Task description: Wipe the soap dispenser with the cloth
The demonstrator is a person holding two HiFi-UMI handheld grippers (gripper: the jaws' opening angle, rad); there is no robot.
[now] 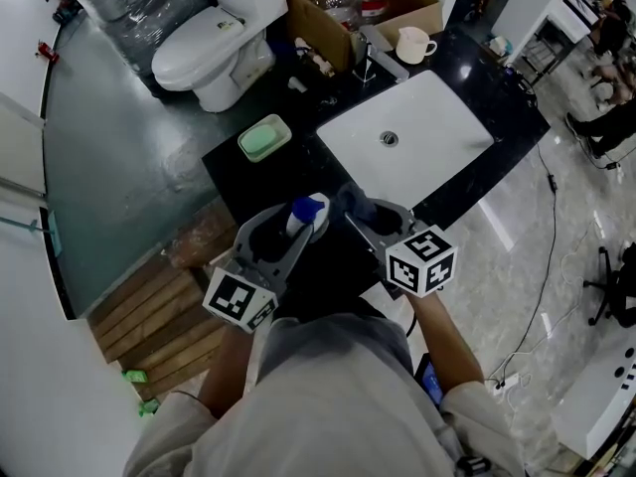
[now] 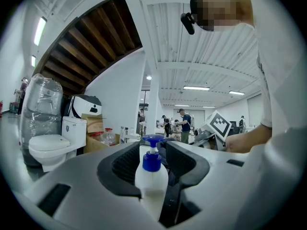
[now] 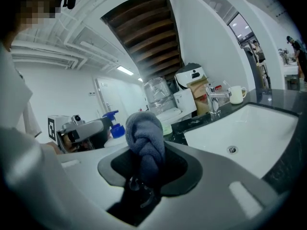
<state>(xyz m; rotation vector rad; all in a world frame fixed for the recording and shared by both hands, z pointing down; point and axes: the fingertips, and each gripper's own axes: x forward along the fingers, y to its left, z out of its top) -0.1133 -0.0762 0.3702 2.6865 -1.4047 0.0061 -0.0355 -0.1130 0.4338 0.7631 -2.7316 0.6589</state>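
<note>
Just left of centre in the head view, over the near part of the black tabletop [image 1: 248, 172] and below the lower left corner of the white sink [image 1: 417, 127]: upright soap dispenser [image 1: 306, 213], white with a blue pump, between the spread jaws of the left gripper [image 1: 294, 225]. In the left gripper view, pads close beside its shoulders with a slim dark gap down its right side, so not clamped. Just to its right at centre frame, right gripper [image 1: 368, 217] closed on a bunched blue-grey cloth [image 3: 144, 133], dispenser's blue pump showing left of the cloth in the right gripper view.
</note>
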